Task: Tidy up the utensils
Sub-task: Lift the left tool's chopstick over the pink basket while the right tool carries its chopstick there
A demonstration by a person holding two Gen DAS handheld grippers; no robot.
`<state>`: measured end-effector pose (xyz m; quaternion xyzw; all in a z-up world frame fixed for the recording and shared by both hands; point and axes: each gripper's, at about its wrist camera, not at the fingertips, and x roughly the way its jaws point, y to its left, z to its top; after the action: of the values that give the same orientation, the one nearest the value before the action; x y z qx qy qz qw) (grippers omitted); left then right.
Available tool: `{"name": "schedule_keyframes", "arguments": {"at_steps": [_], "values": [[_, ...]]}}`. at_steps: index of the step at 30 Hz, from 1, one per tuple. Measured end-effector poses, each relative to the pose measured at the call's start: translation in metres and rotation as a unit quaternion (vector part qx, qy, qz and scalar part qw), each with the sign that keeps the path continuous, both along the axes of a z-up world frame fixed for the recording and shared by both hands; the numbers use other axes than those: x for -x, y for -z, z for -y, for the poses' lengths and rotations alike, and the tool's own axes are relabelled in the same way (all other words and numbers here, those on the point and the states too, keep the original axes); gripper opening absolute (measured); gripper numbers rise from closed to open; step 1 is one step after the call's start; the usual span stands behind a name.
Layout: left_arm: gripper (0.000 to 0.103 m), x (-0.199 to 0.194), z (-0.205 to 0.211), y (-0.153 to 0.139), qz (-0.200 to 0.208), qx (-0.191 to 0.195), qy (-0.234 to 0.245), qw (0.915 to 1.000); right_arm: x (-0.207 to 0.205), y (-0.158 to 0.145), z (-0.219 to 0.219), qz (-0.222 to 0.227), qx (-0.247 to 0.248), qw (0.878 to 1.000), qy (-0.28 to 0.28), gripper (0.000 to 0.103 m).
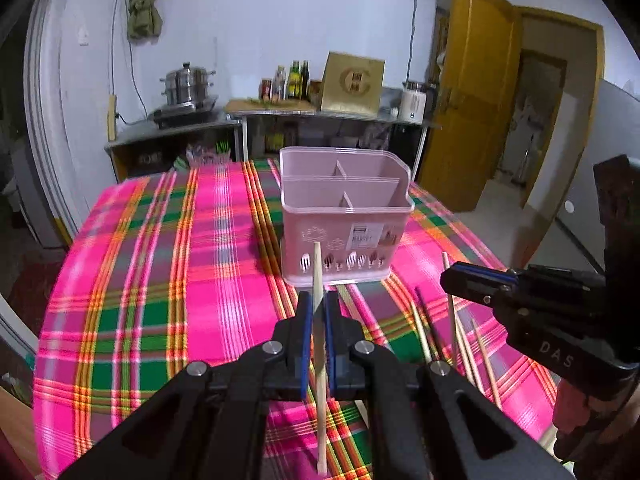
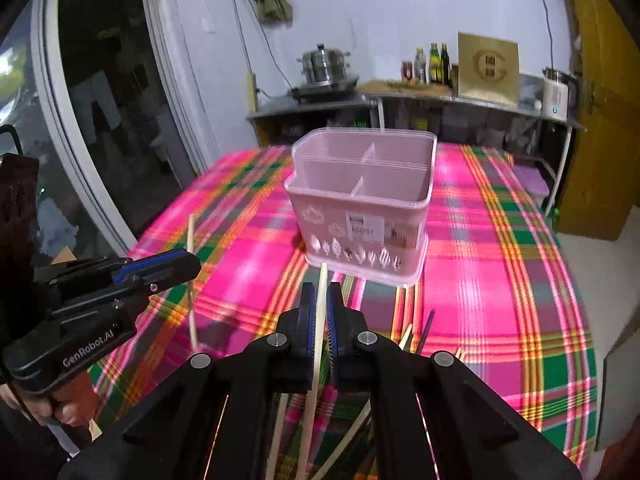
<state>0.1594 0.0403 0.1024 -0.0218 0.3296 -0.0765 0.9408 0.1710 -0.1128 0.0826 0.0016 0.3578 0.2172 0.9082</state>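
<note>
Room: kitchen corner with a pale wall, a steel counter [image 1: 192, 128] along it carrying a steamer pot [image 1: 188, 88], bottles [image 1: 294, 80] and a gold box [image 1: 352, 84]; a yellow door [image 1: 476, 92] stands open to one side.
Surface: covered by a pink, green and orange plaid cloth [image 1: 160, 260].
Caddy: a pale pink utensil caddy [image 1: 344, 216] stands upright on the surface ahead of both hands, split into compartments by thin dividers; every compartment that shows looks empty.
Left gripper [image 1: 319, 300]: fingers closed tight on a pale wooden chopstick [image 1: 318, 264], which runs up between the blue pads with its tip over the caddy's lower front wall and its other end hanging down below the fingers.
Right gripper [image 2: 320, 292]: fingers likewise pinched shut on a second pale chopstick [image 2: 322, 276], held much the same way, tip pointing toward the caddy's base.
Loose chopsticks [image 1: 472, 344]: several more pale sticks and at least one dark one lie scattered on the cloth just in front of the caddy, near the right gripper; the exact count cannot be told.
Person: only a hand [image 2: 64, 408] wrapped round the left gripper's handle shows, low in the right wrist view.
Progress: early, by my reading. Nothing is in the caddy yet; two chopsticks are picked up, one per hand, clear of the cloth.
Left to do: carry both sticks over the rim, drop them into a compartment, then gather the scattered ones the same way.
Risk: the held sticks are long and thin, so they may pivot in the pads on the way to the rim.
</note>
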Motion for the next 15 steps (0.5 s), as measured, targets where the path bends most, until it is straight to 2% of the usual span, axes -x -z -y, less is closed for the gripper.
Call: {"name": "schedule_keyframes", "arguments": {"at_steps": [5, 15], "values": [[0.007, 0.010, 0.001, -0.017, 0.018, -0.002, 0.002, 0.9998, 0.011, -0.022, 0.000, 0.029, -0.010, 1.000, -0.002, 0.005], [0.006, 0.013, 0.003, -0.035, 0.037, -0.001, 0.011, 0.9992, 0.021, -0.046, 0.010, 0.069, -0.016, 0.997, -0.001, 0.005]]}}
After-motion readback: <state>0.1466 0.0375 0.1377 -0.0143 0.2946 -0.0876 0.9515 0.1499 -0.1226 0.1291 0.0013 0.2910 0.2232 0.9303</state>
